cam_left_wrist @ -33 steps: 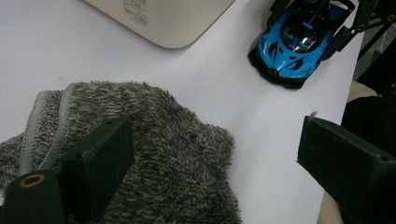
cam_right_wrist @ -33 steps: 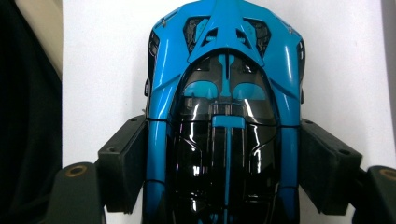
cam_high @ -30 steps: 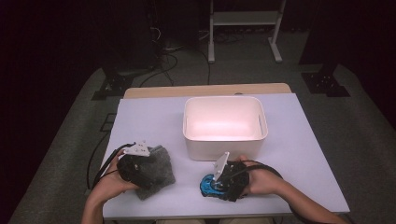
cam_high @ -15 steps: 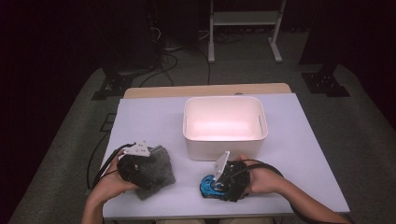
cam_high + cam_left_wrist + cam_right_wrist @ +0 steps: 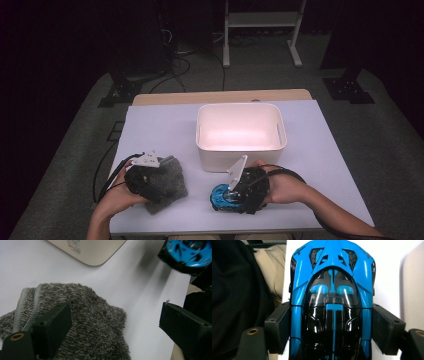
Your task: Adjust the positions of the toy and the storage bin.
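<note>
The blue and black toy car [image 5: 332, 302] sat between the jaws of the right gripper [image 5: 332, 332], which pinched it at both flanks, one black pad against each side of the body. In the high view the toy car [image 5: 221, 196] was near the front edge of the bench [image 5: 320, 150], a little right of the middle, just in front of the white bin [image 5: 241, 131]. The right gripper [image 5: 235, 195] covered most of it there, with the person's right hand [image 5: 282, 186] wrapped around the gripper from the right and a cable looping back behind it.

The white bin stood near the middle of the bench, its opening facing up and its inside lit pink-white. One rounded lower corner of the bin [image 5: 90, 250] appeared at the top of the left gripper view.

Toward the front left corner of the bench lay a grey fuzzy cloth [image 5: 167, 182], crumpled and flat on the surface. The left gripper [image 5: 145, 182] was over it, held by the left hand [image 5: 122, 192]. In the left gripper view its jaws stood spread wide apart, one over the grey fuzzy cloth [image 5: 95, 322] and the other out past its edge over bare bench; whether the jaw touched the cloth could not be told. The toy car [image 5: 190, 253] showed at the upper right of that view.
</note>
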Demonstrator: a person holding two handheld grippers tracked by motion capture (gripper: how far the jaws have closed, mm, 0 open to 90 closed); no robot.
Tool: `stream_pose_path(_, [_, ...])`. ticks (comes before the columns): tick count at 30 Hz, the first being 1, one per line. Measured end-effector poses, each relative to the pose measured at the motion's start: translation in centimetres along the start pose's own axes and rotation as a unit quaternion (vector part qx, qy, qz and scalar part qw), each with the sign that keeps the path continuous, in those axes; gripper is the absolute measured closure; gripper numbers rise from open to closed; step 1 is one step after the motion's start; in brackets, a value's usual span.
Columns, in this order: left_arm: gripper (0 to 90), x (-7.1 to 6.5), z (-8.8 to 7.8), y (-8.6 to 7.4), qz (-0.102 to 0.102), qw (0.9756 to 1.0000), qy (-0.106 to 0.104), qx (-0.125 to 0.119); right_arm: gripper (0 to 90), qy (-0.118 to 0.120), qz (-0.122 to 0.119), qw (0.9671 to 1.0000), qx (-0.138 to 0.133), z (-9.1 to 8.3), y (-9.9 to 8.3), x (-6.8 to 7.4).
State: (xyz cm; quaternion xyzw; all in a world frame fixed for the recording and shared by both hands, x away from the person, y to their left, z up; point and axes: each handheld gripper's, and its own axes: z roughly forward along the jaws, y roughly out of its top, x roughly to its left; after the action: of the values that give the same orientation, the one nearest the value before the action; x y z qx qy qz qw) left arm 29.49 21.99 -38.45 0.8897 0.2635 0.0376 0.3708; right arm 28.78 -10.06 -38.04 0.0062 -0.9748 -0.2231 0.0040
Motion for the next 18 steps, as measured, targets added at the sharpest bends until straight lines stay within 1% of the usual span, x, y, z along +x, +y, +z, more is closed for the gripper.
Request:
stream_pose_path(7, [10.1, 0.0, -0.1, -0.1, -0.005, 1.0000, -0.002, -0.004, 25.0, 0.000, -0.018, 0.9998, -0.002, -2.8, 1.8, 0.7])
stream_pose_path(11, [10.1, 0.1, -0.1, -0.1, -0.006, 1.0000, -0.003, -0.006, 25.0, -0.002, -0.024, 0.9997, -0.011, -4.6, 2.7, 0.8])
stream_pose_path(16, [10.1, 0.3, 0.0, -0.1, -0.007, 1.0000, -0.004, -0.006, 25.0, -0.011, -0.030, 0.9995, -0.004, -6.5, 3.7, 0.7])
stream_pose_path(18, [10.1, 0.3, 0.0, -0.1, -0.008, 0.9999, -0.005, -0.007, 25.0, -0.014, -0.028, 0.9995, -0.003, -7.2, 4.1, 0.6])
